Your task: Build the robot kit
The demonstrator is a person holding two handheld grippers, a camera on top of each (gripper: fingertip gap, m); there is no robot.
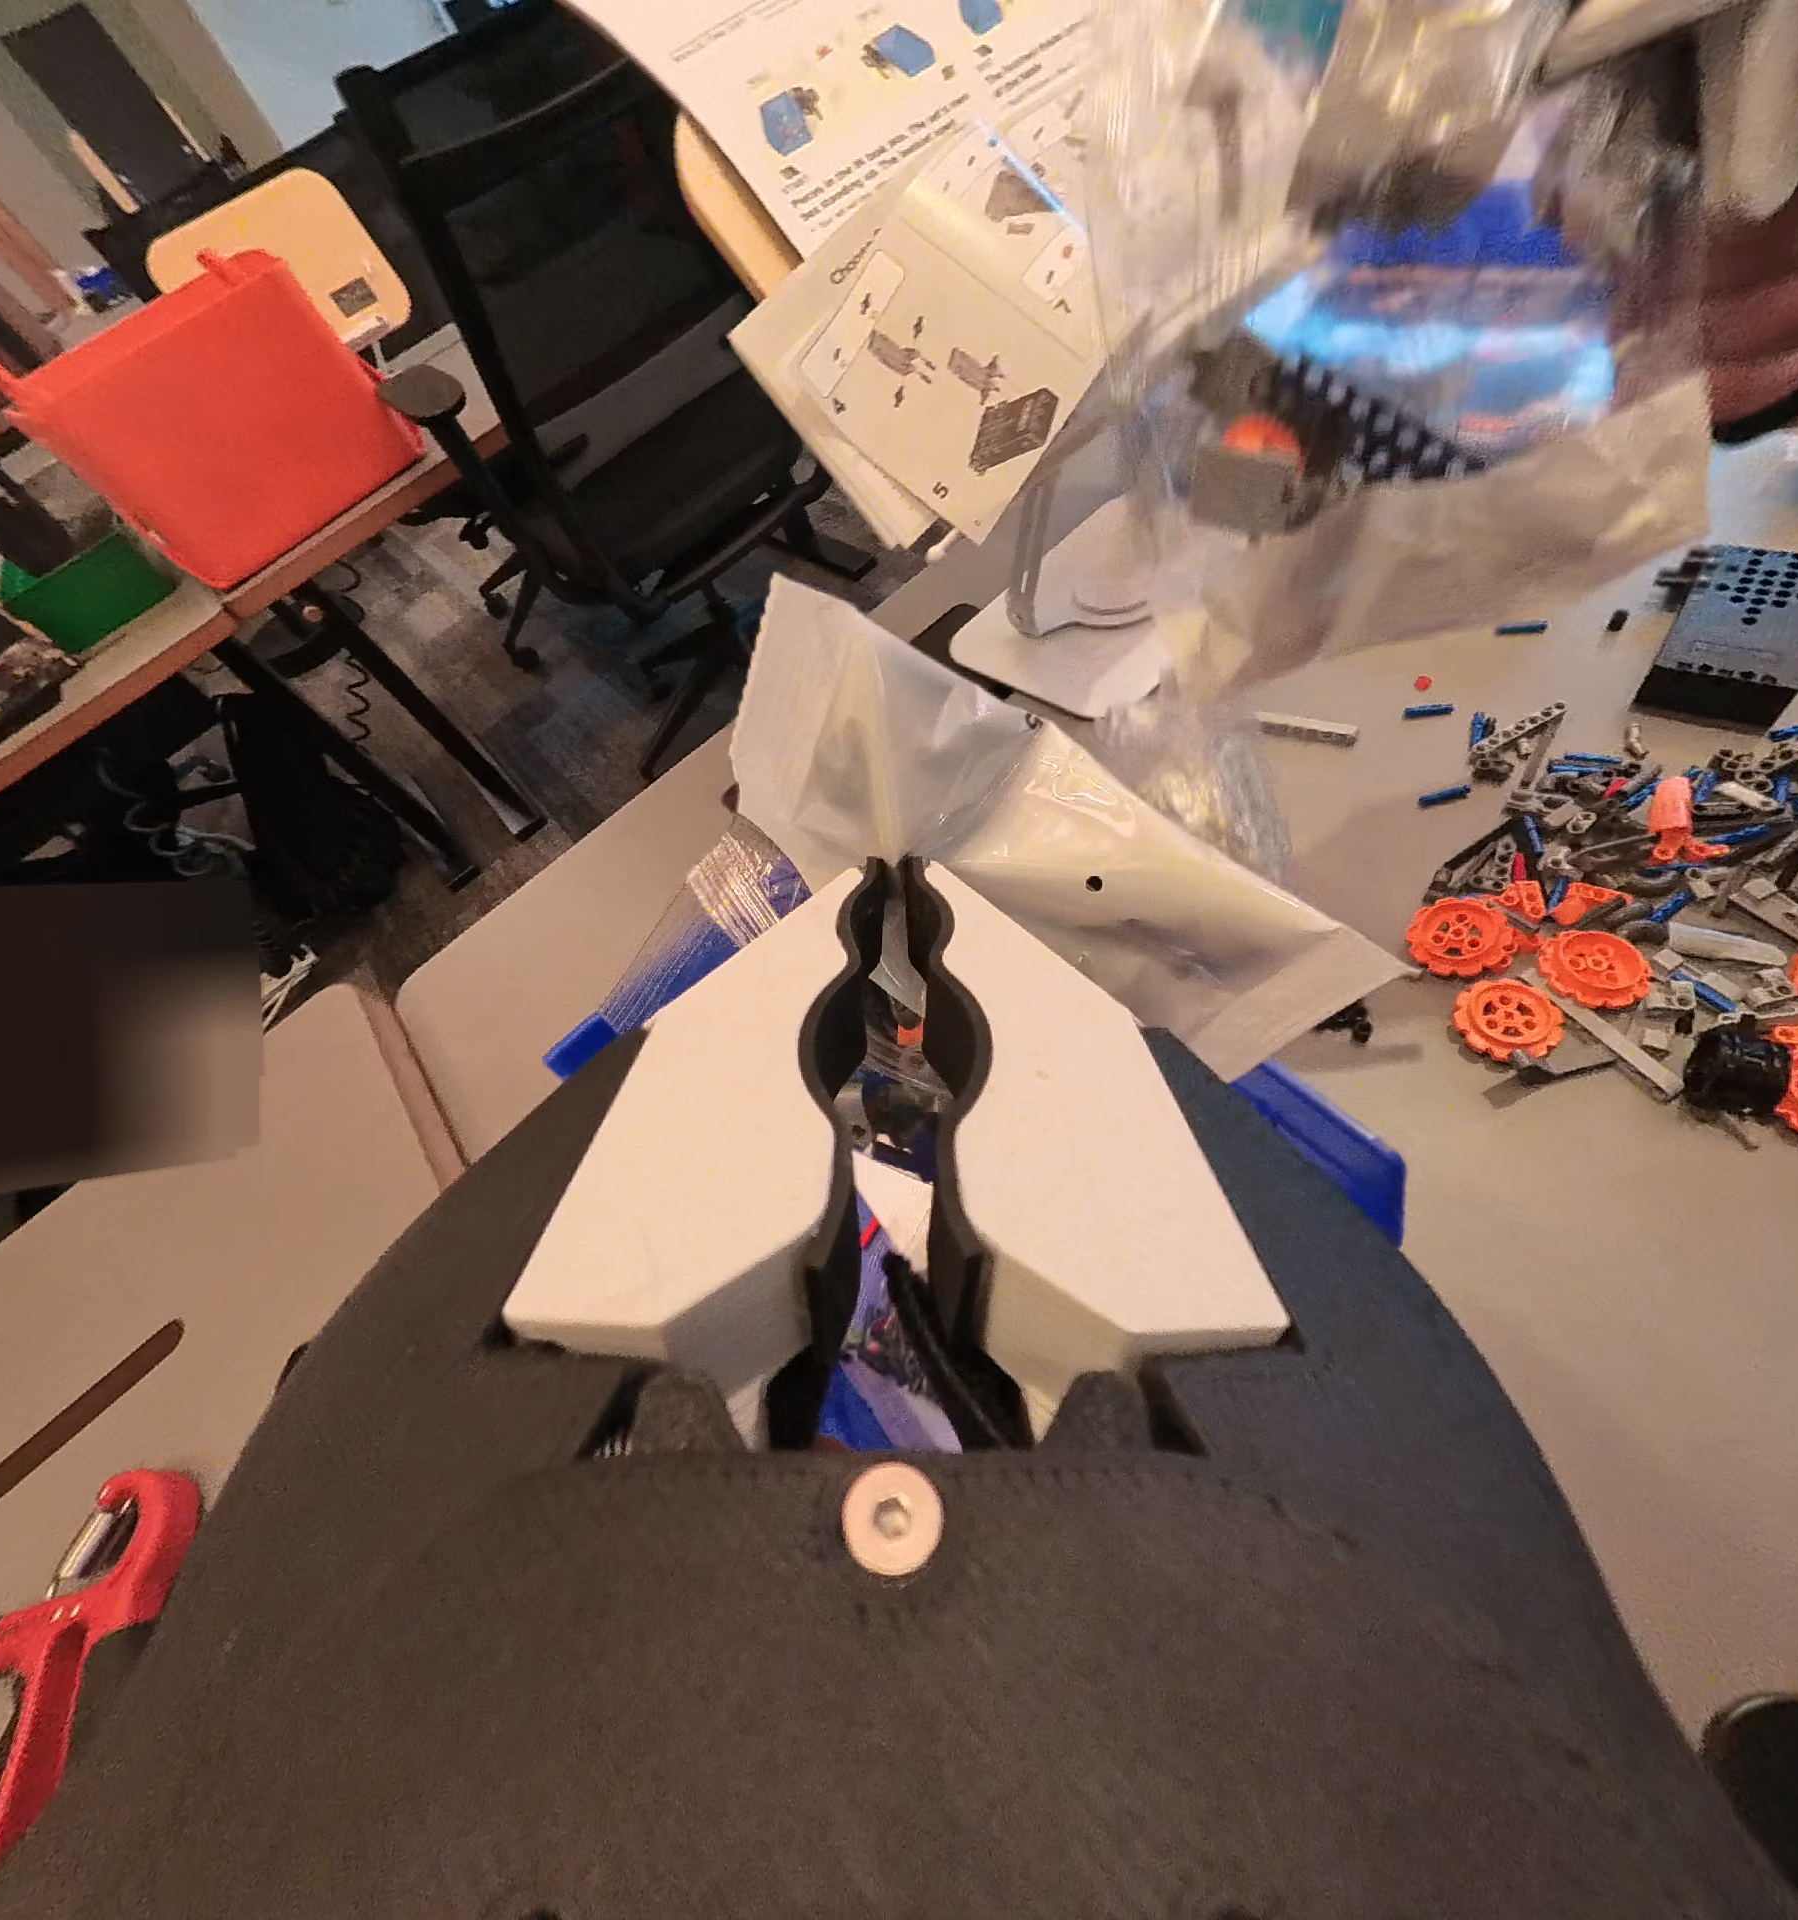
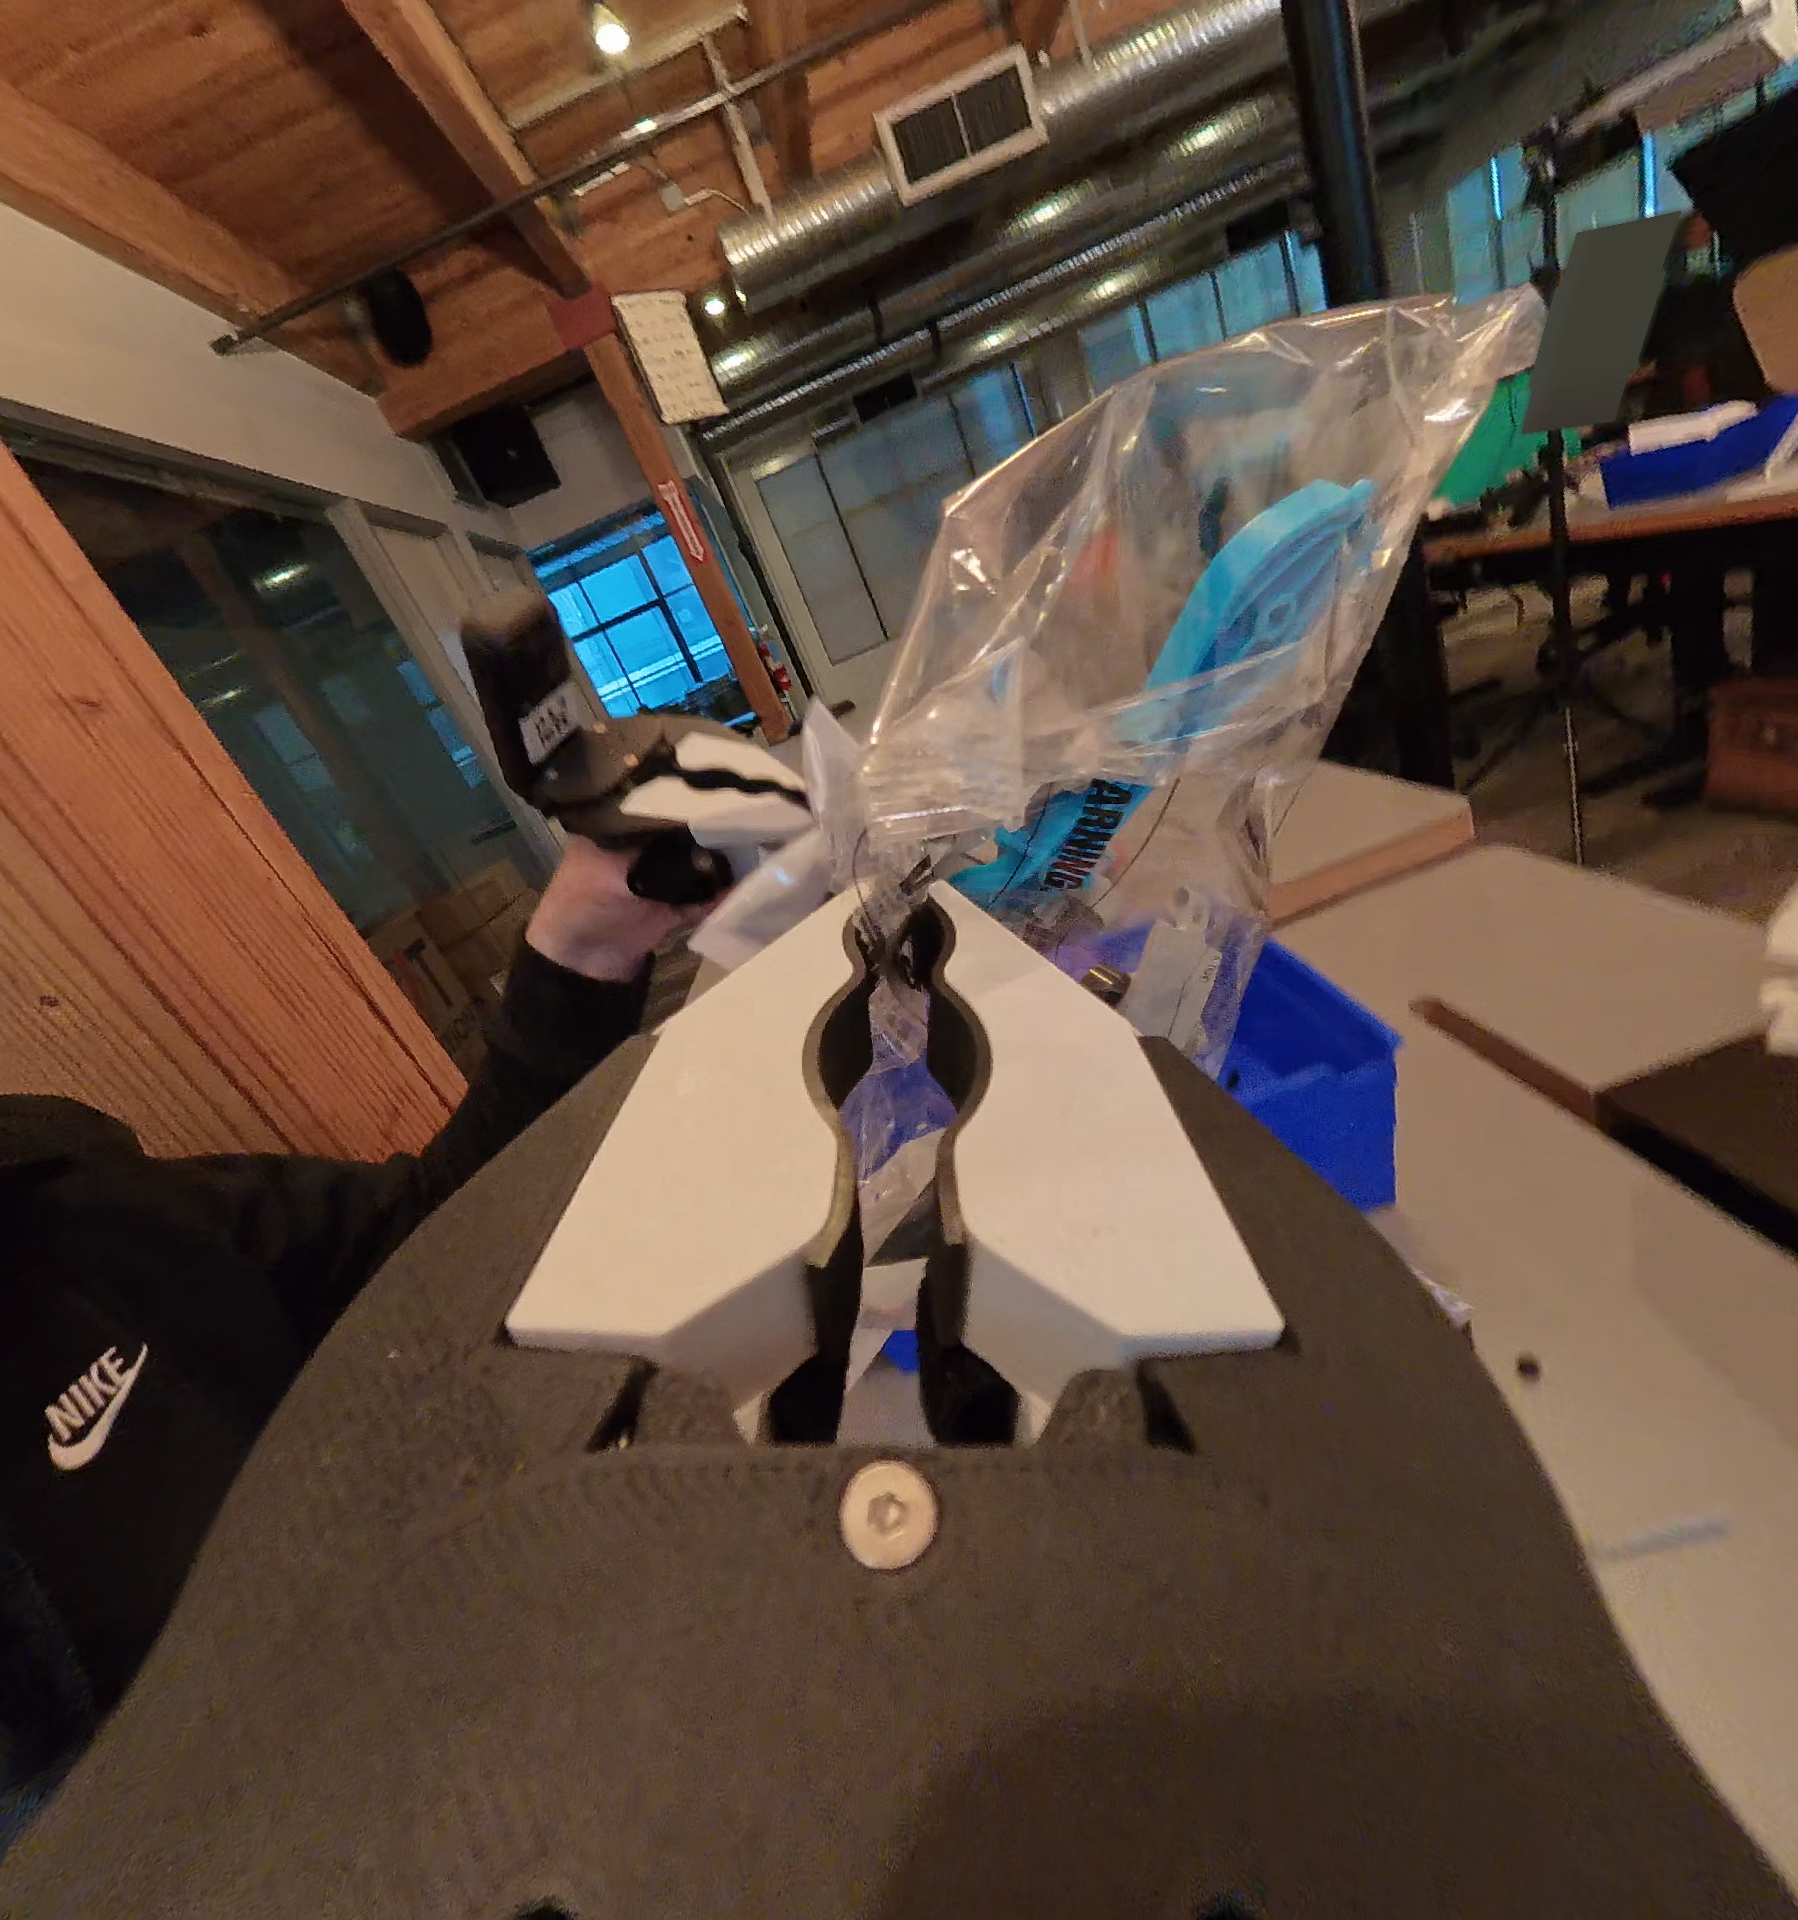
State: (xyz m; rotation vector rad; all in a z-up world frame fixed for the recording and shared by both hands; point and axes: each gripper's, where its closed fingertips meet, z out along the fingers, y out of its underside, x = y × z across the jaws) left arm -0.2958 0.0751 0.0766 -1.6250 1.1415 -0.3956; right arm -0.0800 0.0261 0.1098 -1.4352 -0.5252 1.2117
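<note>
Left gripper [image 1: 893,868] pinching grey plastic bag [image 1: 988,821]; right gripper [image 2: 897,920] clamping clear plastic bag [image 2: 1134,623] above blue bin [image 2: 1310,1081]

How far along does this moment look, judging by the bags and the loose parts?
Done: many small building parts lie loose on the table. In hand: left gripper pinches a grey bag; right gripper pinches a clear bag holding a blue part. Left: both bags remain above the blue bin.

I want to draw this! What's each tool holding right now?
Left tool: closed, pinching a white plastic bag.
Right tool: closed, pinching a clear plastic bag with a light blue part inside.
</note>
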